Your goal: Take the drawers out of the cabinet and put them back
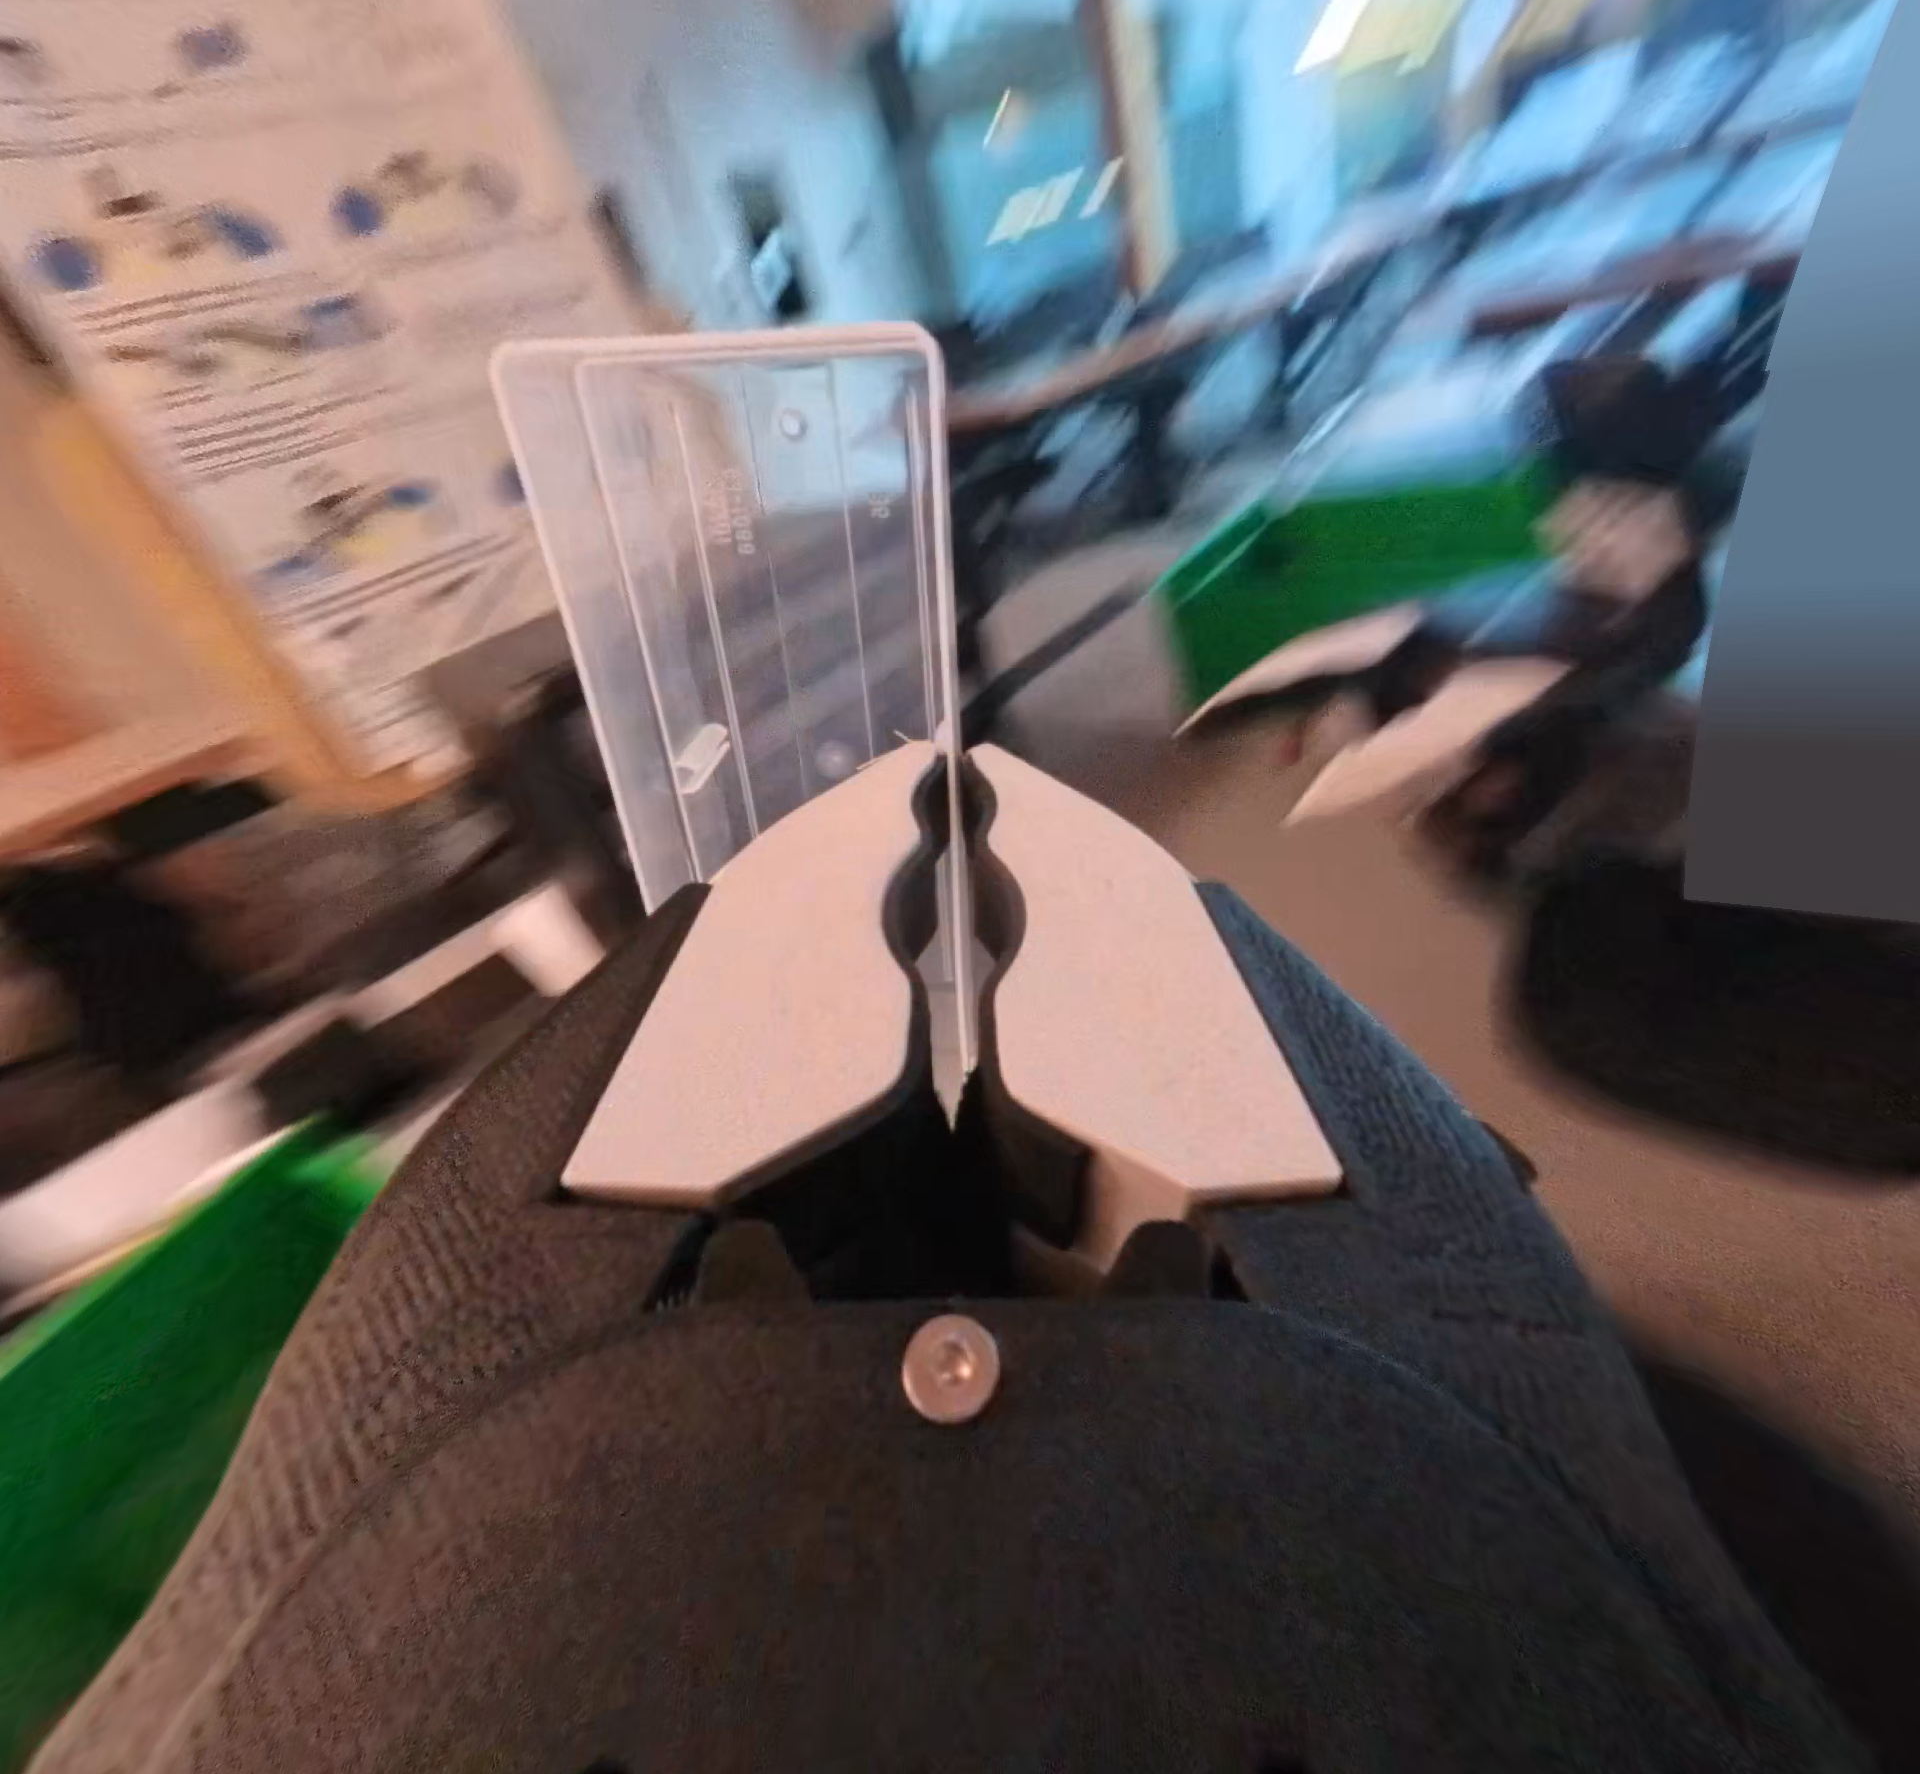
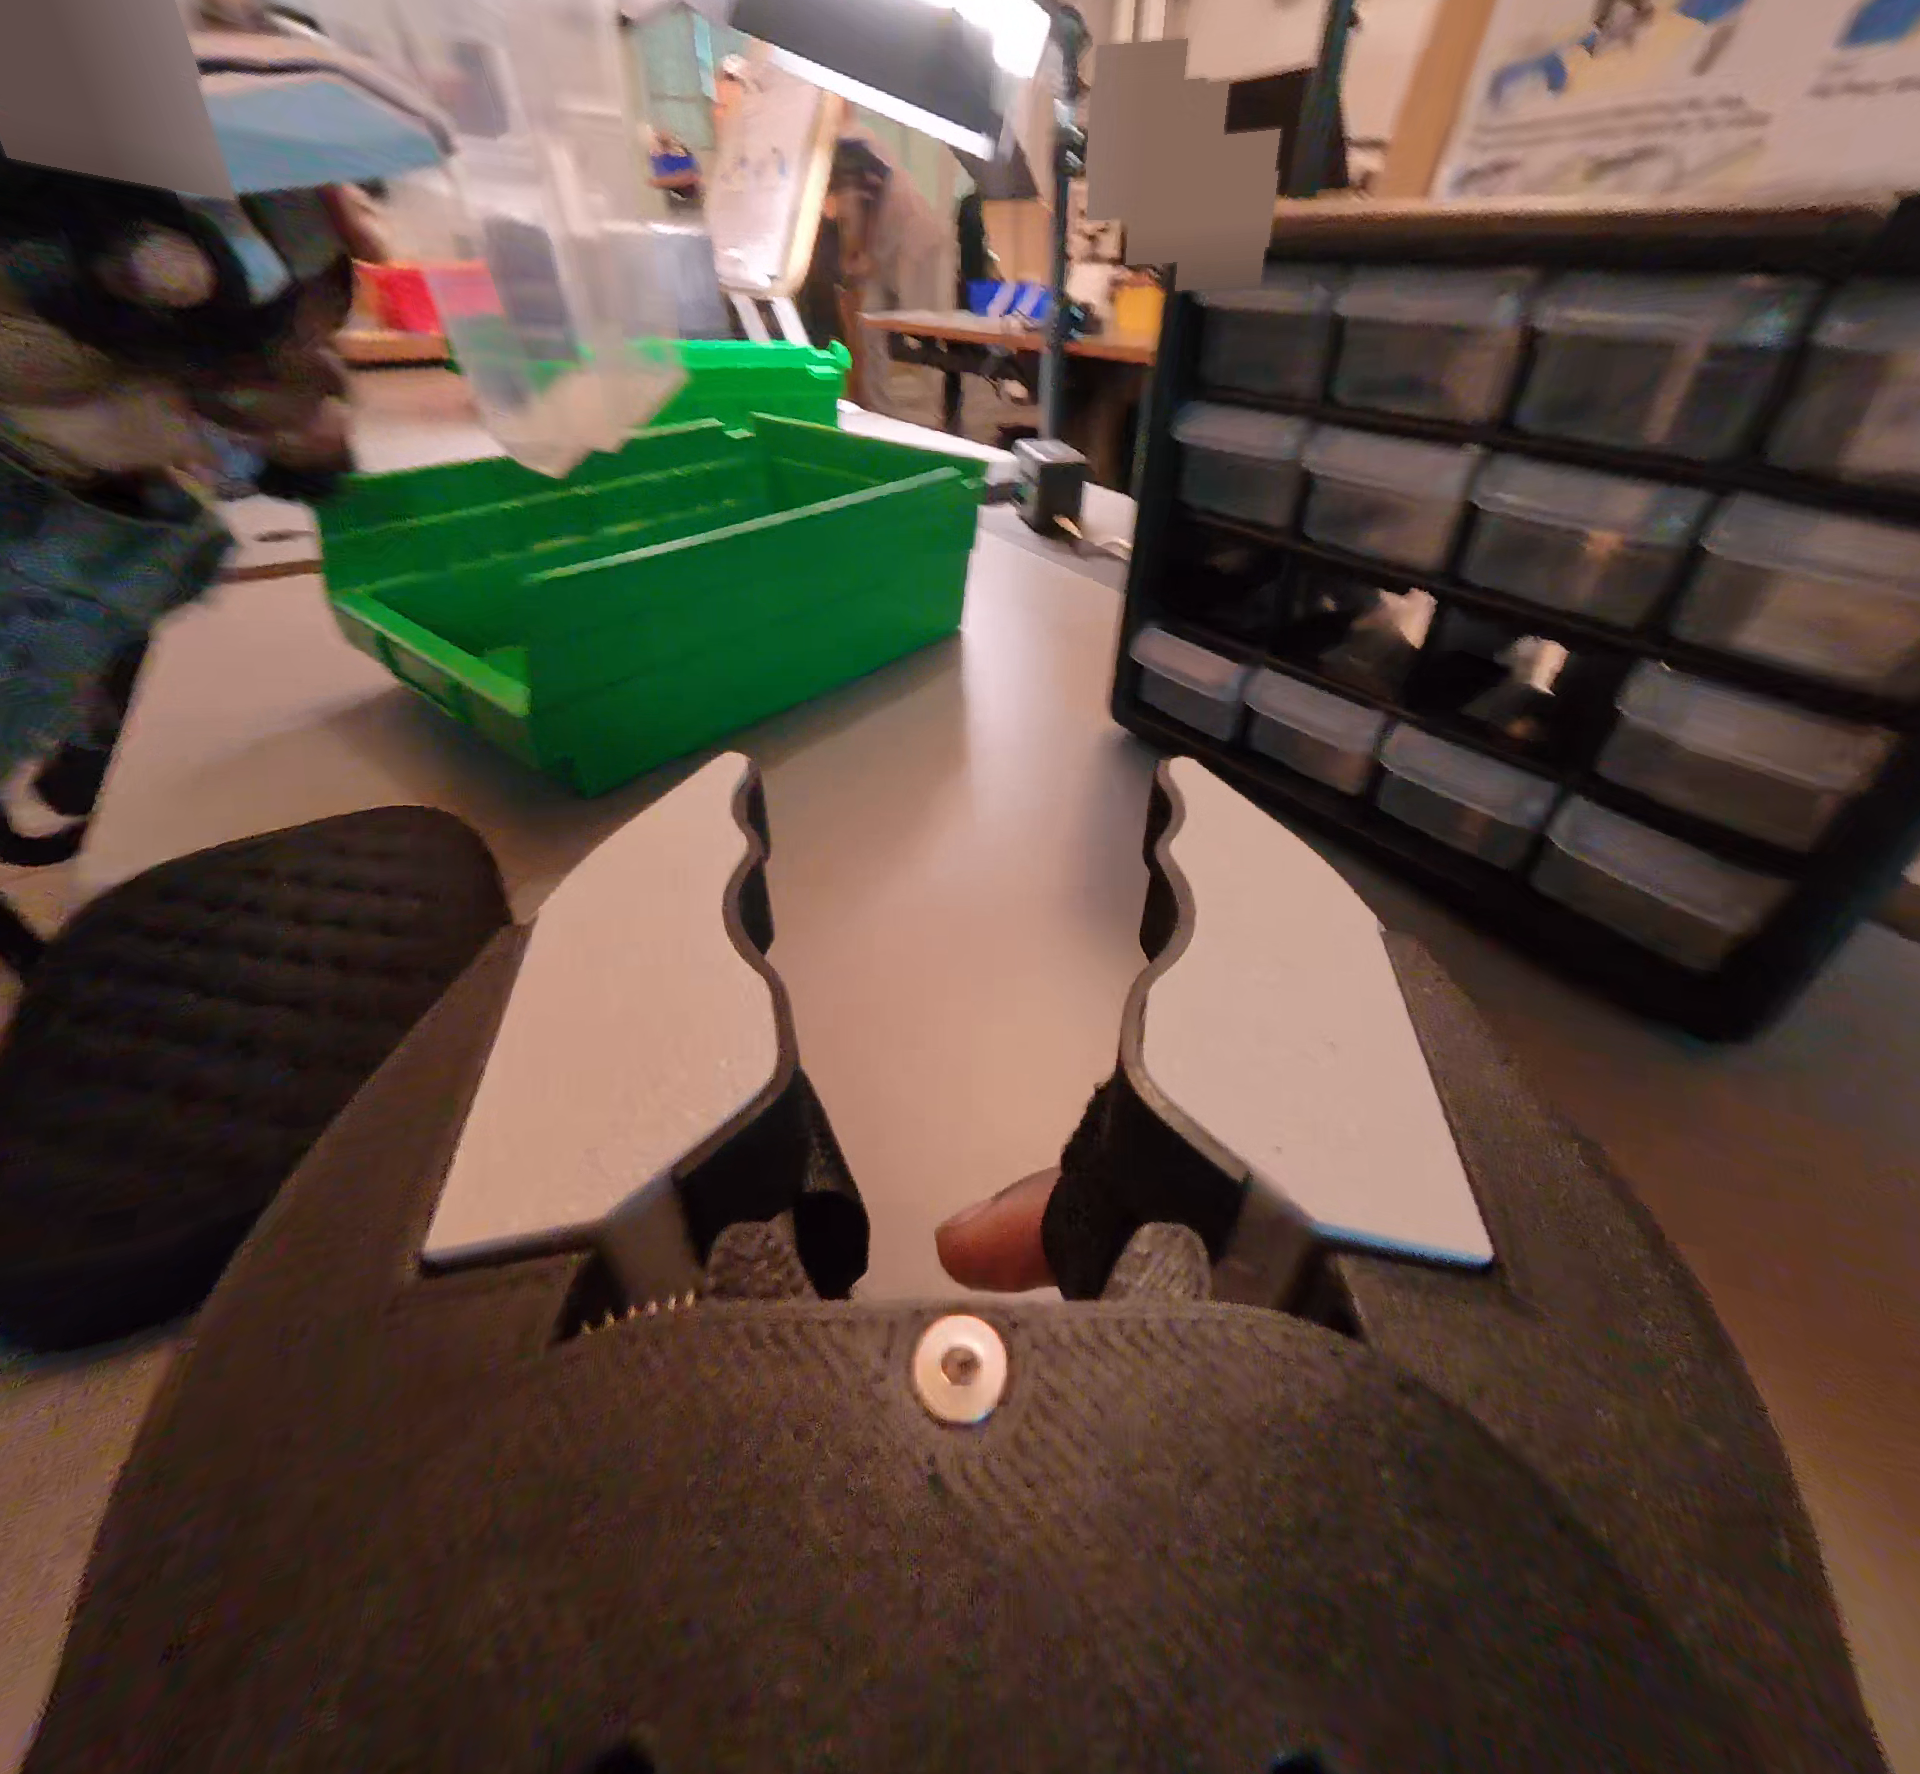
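The left claw [image 1: 951, 768] is clenching one thin wall of a clear plastic drawer [image 1: 748, 581], carrying it in the air, well apart from the black cabinet [image 2: 1507, 602]. That edge-on pinch is risking the drawer twisting or slipping free, judging by the blurred surroundings, which suggest fast motion. The right claw [image 2: 951, 794] is hanging released and empty above the bench [image 2: 966, 644], in front of the cabinet. Left of the cabinet, a green bin [image 2: 665, 571] is sitting where a dropped drawer could land. Several cabinet slots [image 2: 1351, 623] are standing empty; misalignment on reinsertion could jam the drawer.
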{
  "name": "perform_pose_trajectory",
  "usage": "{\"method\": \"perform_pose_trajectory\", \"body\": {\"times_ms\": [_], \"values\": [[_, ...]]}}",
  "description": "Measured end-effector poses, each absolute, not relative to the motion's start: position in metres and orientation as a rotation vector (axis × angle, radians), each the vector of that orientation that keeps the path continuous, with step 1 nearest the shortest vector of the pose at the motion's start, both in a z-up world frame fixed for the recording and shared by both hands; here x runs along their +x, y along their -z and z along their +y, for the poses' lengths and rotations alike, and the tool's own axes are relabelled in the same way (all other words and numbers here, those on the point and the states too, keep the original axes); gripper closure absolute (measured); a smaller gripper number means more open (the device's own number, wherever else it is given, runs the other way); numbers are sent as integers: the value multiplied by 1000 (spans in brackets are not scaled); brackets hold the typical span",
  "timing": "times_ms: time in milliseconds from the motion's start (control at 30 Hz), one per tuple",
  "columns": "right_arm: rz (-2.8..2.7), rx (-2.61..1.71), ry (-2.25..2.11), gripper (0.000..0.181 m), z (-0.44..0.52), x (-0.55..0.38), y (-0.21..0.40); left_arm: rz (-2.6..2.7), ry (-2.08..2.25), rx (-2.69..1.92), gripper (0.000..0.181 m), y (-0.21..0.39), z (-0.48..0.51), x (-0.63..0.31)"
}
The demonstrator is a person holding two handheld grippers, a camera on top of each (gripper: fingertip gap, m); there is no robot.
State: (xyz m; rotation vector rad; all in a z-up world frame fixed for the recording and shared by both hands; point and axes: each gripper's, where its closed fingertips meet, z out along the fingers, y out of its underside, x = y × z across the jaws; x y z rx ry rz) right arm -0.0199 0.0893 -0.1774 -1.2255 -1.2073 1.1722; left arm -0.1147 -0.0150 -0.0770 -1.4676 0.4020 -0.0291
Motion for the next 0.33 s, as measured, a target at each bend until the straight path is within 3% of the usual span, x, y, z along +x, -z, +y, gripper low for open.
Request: {"method": "perform_pose_trajectory", "body": {"times_ms": [200, 333], "values": [[-1245, -1044, -1737, 109, 34, -8, 147, 256, 857, -1023, 180, 49, -5, -33], [-1196, -969, -1948, 102, 22, -1, 132, 210, 987, -1049, 180, 64, 12, -15]]}}
